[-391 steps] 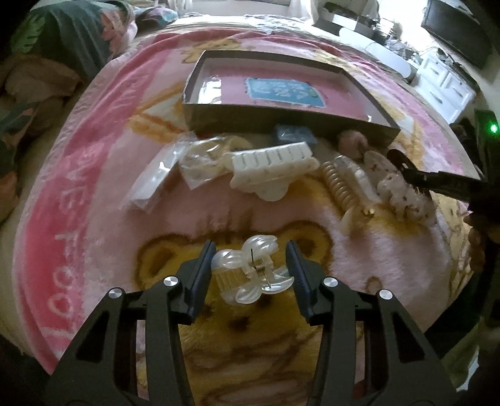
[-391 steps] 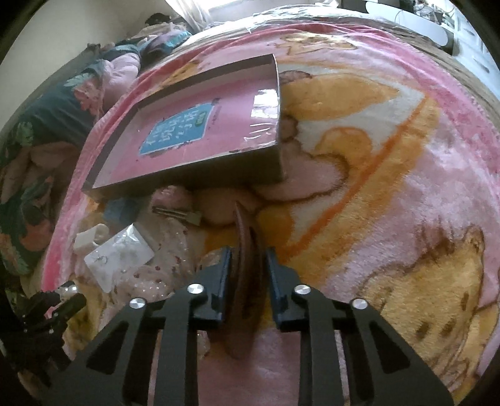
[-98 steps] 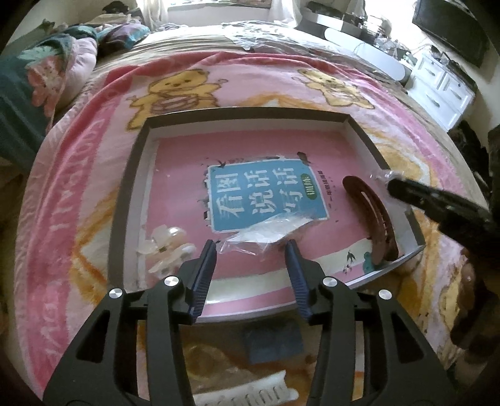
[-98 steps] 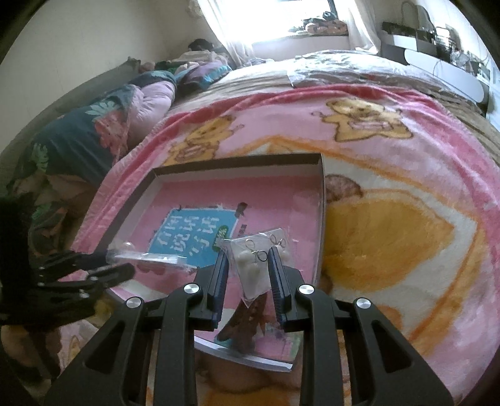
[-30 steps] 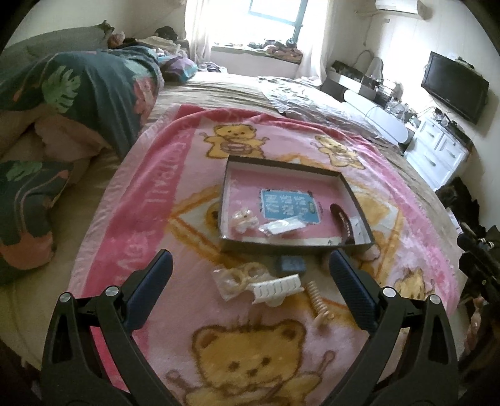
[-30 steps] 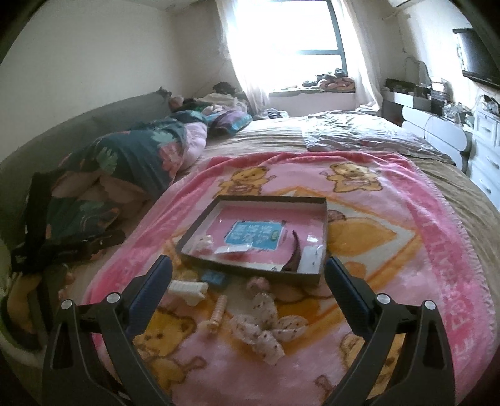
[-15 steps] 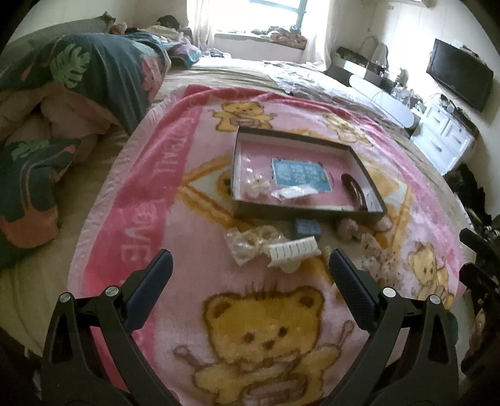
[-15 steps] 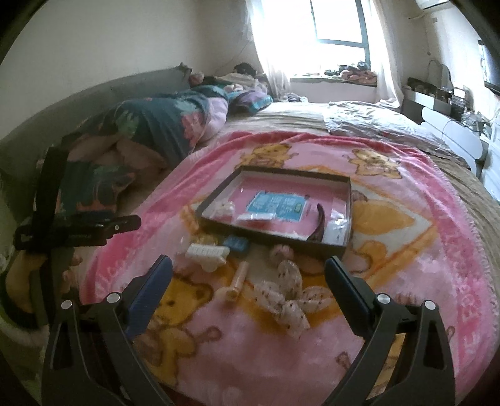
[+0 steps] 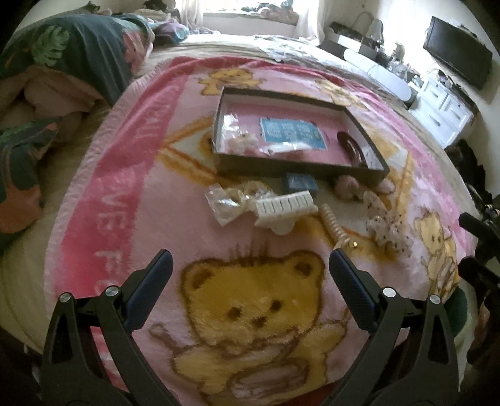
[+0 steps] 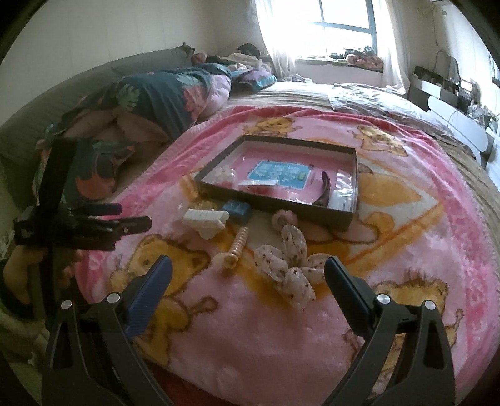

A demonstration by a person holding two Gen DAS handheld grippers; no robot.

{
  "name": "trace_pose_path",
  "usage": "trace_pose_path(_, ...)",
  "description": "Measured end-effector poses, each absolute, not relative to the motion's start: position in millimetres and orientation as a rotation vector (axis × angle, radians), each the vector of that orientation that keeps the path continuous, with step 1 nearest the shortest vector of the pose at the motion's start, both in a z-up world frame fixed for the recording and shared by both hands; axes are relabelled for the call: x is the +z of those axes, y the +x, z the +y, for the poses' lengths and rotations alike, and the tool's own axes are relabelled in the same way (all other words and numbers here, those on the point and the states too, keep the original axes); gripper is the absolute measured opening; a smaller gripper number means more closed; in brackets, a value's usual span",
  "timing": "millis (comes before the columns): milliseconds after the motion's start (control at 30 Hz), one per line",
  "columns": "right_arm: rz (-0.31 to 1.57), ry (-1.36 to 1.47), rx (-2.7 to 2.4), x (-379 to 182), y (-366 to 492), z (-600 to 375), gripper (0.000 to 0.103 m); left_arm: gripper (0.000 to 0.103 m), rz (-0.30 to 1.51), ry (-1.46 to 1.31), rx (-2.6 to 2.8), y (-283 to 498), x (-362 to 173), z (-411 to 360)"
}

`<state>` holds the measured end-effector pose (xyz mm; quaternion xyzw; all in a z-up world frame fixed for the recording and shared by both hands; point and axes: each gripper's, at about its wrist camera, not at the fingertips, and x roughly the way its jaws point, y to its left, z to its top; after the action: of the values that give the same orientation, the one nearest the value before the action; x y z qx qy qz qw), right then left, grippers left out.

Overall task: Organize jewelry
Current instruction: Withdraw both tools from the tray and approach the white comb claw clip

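A shallow dark box (image 9: 300, 170) (image 10: 275, 208) with a pink floor lies on the pink bear blanket. Inside it are a pearly claw clip (image 9: 242, 141), a clear packet (image 9: 286, 147), a brown hair clip (image 9: 351, 146) (image 10: 325, 189) and an earring packet (image 10: 342, 193). In front of the box lie a white claw clip (image 9: 282, 207) (image 10: 206, 220), a plastic bag (image 9: 226, 200), a blue pad (image 9: 300, 184), a coiled hair tie (image 9: 334, 225) (image 10: 237, 245), a pink scrunchie (image 9: 347, 187) and a dotted bow (image 10: 289, 265). My left gripper (image 9: 250, 270) and right gripper (image 10: 247, 274) are both wide open and empty, held back from the items.
The blanket (image 9: 125, 193) covers a bed. A dark floral quilt (image 10: 150, 96) is piled at the left. White drawers (image 9: 443, 112) and a TV (image 9: 457, 62) stand at the right. The window (image 10: 343, 18) is behind the bed. The left gripper also shows in the right wrist view (image 10: 118, 215).
Both grippers have come a little nearer and lower toward the loose items in front of the box. Both stay wide open and empty.
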<state>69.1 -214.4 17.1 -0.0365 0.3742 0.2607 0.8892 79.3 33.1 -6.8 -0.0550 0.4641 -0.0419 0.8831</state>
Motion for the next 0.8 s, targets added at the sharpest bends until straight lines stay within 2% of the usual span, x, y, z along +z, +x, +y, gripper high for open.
trace_pose_path(800, 0.894, -0.082, 0.466, -40.8, 106.4, -228.8, 0.097, 0.094, 1.050, -0.177, -0.103, 125.3, -49.7, 4.2)
